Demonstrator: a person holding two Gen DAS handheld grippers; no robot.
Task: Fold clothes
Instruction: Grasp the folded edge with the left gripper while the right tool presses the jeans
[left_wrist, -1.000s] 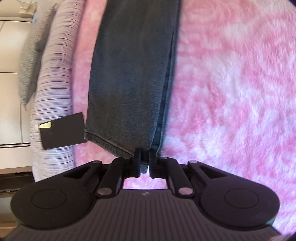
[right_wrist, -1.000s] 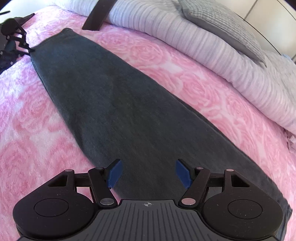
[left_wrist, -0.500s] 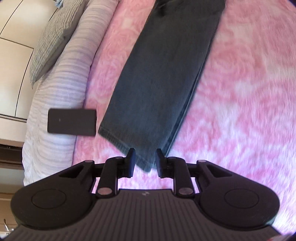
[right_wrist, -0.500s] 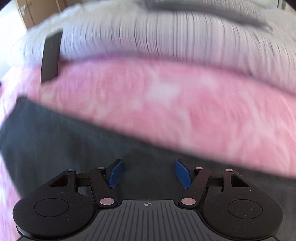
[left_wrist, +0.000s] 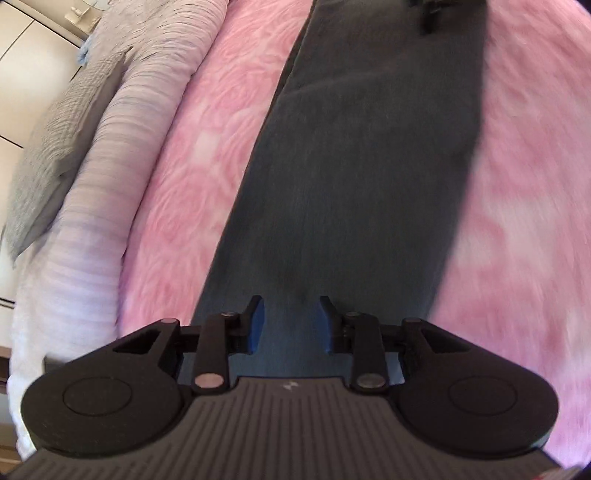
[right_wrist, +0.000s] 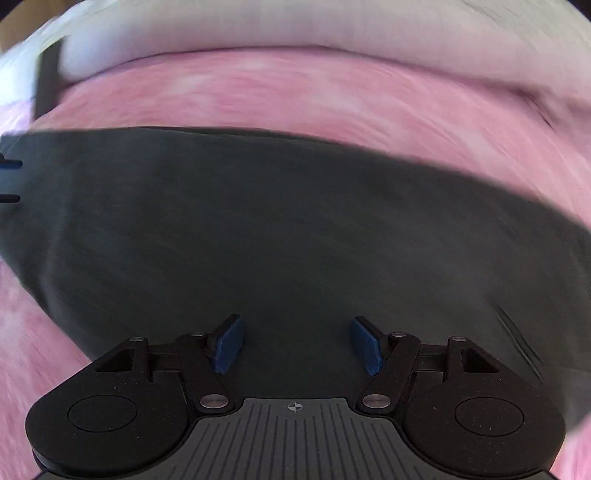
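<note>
The left gripper (left_wrist: 291, 322) hangs over the near end of the dark grey trousers (left_wrist: 369, 166), its blue-padded fingers (left_wrist: 257, 325) parted with nothing between them. The right gripper (right_wrist: 297, 342) sits above the same garment (right_wrist: 277, 240), spread wider still (both views are smeared with blur). The trousers lie stretched in a long flat strip across the pink fleecy blanket (left_wrist: 207, 155). Beyond the blanket runs a pale striped duvet (left_wrist: 110, 166), a grey pillow (left_wrist: 59, 147) resting against it, and a dark flat object (right_wrist: 48, 85) on its edge.
</note>
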